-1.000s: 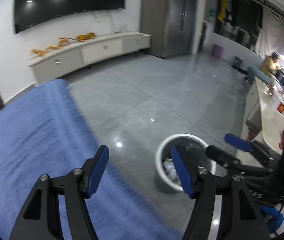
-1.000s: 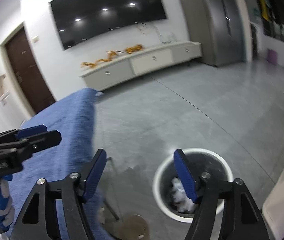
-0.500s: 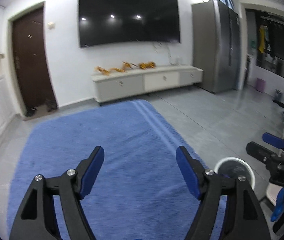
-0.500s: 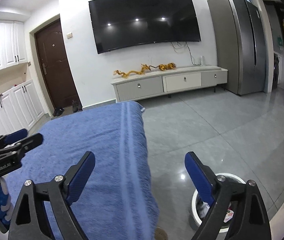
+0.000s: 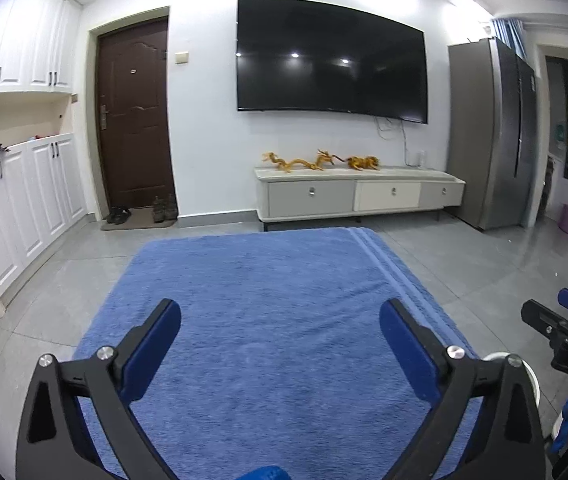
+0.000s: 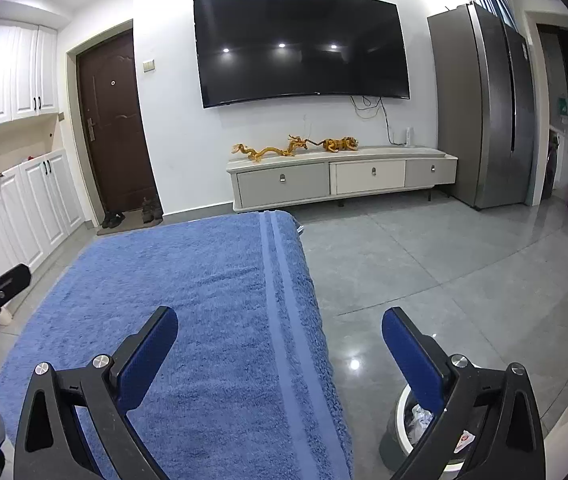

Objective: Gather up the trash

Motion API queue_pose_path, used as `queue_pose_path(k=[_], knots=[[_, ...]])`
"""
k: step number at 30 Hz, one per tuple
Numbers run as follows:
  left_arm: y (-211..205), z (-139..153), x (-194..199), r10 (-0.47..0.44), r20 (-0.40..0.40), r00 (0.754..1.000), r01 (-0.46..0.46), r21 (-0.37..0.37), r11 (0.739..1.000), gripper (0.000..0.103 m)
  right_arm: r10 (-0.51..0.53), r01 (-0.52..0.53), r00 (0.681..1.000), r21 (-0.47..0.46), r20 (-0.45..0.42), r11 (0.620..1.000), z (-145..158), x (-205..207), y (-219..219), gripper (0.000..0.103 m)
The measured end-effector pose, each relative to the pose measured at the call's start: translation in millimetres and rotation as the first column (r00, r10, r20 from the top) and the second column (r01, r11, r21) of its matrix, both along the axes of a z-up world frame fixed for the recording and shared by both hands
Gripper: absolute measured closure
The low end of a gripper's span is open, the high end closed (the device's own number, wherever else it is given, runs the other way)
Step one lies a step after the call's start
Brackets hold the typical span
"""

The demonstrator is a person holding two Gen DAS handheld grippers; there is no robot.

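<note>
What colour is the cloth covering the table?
Blue cloth, with a striped band near one edge; clearest in the right wrist view.

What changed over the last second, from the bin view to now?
Both views swung from the trash bin to the blue towel and TV wall. The left gripper and right gripper jaws are opening, wider than before, with nothing between them. The crumpled trash stays in the bin.

wrist views facing TV (image 5: 330, 54), sharing towel (image 6: 204, 300)

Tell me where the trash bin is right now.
The trash bin sits on the grey floor at the bottom right of the right wrist view, beside the blue towel's right edge, partly hidden behind the right hand-held gripper.
</note>
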State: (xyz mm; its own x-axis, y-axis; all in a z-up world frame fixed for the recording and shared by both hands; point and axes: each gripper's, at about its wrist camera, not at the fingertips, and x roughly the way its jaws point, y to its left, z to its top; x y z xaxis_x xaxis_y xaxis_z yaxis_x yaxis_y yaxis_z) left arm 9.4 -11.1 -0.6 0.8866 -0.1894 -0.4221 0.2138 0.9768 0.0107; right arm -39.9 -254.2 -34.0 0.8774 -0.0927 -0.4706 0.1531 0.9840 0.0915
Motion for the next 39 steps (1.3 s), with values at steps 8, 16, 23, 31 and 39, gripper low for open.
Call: queue_pose_path(k=[8, 16, 23, 31, 39], knots=[[11, 2, -3, 0.032, 0.015, 0.999, -0.032, -0.029, 0.999, 0.001, -0.018, 0.018, 1.000, -0.042, 0.005, 0.999, -6, -1, 7, 0.000], [3, -2, 3, 0.031, 0.017, 0.999, -0.031, -0.024, 0.999, 0.001, -0.057, 0.058, 0.998, -0.030, 0.012, 0.998, -12, -2, -10, 0.000], [-4, -6, 10, 0.030, 0.001, 1.000, -0.030, 0.000, 1.000, 0.001, -0.121, 0.122, 0.992, -0.042, 0.020, 0.992, -13, -6, -34, 0.000], [-15, -15, 15, 0.008, -0.018, 1.000, -0.007, 0.017, 1.000, 0.001, -0.159, 0.161, 0.987, -0.050, 0.030, 0.986, -13, -8, -48, 0.000], [-21, -16, 15, 0.006, -0.013, 1.000, -0.005, 0.029, 1.000, 0.001, -0.187, 0.188, 0.982, -0.030, 0.024, 0.982, -17, -11, -58, 0.000]])
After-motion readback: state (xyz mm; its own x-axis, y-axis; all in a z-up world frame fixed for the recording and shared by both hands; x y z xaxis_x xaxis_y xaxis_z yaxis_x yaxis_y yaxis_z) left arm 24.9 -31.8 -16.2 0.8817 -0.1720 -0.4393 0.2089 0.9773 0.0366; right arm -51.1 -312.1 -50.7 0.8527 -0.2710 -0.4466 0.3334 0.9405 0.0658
